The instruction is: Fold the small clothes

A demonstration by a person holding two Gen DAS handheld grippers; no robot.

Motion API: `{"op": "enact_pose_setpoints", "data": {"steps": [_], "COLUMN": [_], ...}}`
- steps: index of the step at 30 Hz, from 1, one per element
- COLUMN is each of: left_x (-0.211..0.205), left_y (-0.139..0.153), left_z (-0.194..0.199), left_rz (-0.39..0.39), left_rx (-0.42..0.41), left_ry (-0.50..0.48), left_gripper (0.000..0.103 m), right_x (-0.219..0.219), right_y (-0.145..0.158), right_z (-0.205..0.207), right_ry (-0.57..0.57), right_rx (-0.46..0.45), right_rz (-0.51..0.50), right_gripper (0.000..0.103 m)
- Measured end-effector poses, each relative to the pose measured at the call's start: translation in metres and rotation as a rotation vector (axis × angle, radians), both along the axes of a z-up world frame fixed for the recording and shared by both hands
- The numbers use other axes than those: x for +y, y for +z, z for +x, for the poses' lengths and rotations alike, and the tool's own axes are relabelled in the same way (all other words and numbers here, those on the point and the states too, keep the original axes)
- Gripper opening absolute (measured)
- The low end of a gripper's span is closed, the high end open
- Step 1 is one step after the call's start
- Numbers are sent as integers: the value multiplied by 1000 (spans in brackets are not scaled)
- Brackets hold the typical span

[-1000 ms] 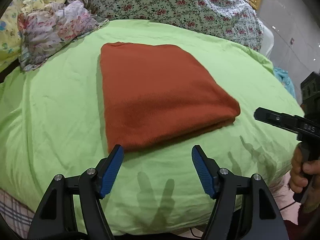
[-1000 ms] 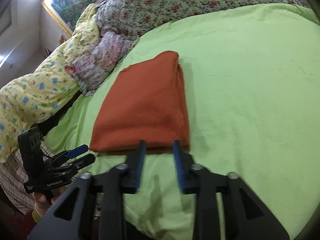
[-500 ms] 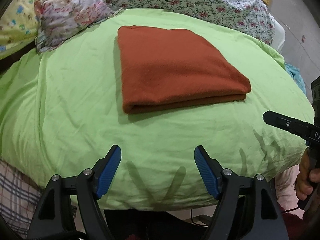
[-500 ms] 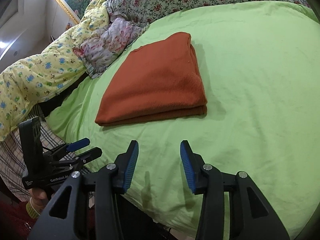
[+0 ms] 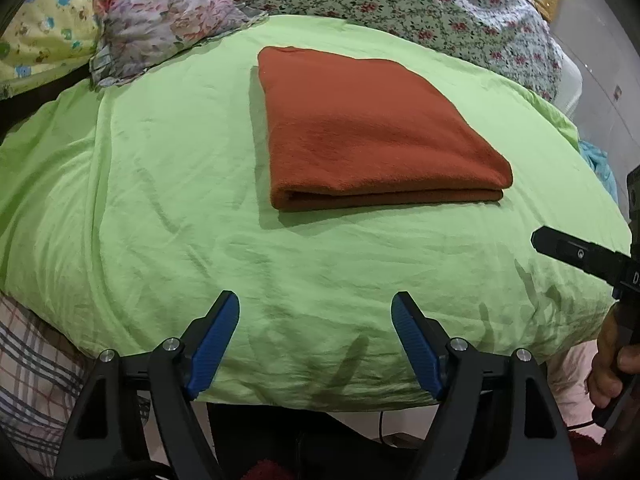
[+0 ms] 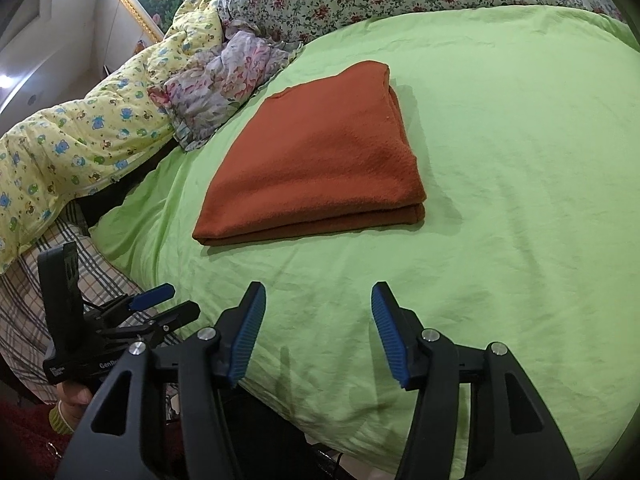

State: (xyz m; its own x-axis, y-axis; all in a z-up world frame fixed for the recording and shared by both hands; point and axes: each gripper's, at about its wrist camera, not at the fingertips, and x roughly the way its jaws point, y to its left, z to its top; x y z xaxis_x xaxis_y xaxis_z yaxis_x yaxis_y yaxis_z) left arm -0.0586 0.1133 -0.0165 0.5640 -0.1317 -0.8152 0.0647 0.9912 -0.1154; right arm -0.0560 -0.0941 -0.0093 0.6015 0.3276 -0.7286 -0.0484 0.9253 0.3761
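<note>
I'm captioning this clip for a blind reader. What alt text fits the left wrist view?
A folded rust-orange cloth lies flat on a green sheet. The left gripper is open and empty near the sheet's front edge. The right gripper pokes in from the right; floral bedding is bunched behind.

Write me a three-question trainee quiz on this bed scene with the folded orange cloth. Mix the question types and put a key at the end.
1. True or false: the orange cloth lies folded flat on the green sheet.
2. Multiple choice: what is between the pads of the left hand-held gripper?
A. a corner of the orange cloth
B. nothing
C. the floral quilt
3. Fill in: the right hand-held gripper is ____ and clear of the cloth.

Key:
1. true
2. B; only the sheet shows beyond the gap
3. open; its jaws have just been opening, with nothing between them
</note>
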Motion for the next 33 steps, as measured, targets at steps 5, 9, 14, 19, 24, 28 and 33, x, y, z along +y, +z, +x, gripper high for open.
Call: {"op": "enact_pose_setpoints", "data": {"steps": [5,9,14,19,24,28,33], "left_x": [4,9,17,33,48,58,55], "left_y": [4,12,23,28,20,13,-6], "left_z": [4,15,46,103,174,221,263], "left_rz": [16,-3,-25,-93,-148,-202,-263], "left_rx": [-21,-39,-60,-54,20,50,112], "left_ry": [20,46,63,109,133,121,64], "left_gripper": [79,81,82,82,82,82,85], "right_x": [1,0,-7,-28,-47,-57,-64], "right_y": [0,2,12,24,25,16,-3], "right_z": [1,7,25,70,132,178,218], "right_ry": [-1,-2,-4,-56,-91,-96,-98], "right_rx": [0,-12,-33,-71,-71,-38,27], "right_rz": [-2,-10,-7,10,16,25,42], "right_gripper": [58,60,61,61,61,61,56]}}
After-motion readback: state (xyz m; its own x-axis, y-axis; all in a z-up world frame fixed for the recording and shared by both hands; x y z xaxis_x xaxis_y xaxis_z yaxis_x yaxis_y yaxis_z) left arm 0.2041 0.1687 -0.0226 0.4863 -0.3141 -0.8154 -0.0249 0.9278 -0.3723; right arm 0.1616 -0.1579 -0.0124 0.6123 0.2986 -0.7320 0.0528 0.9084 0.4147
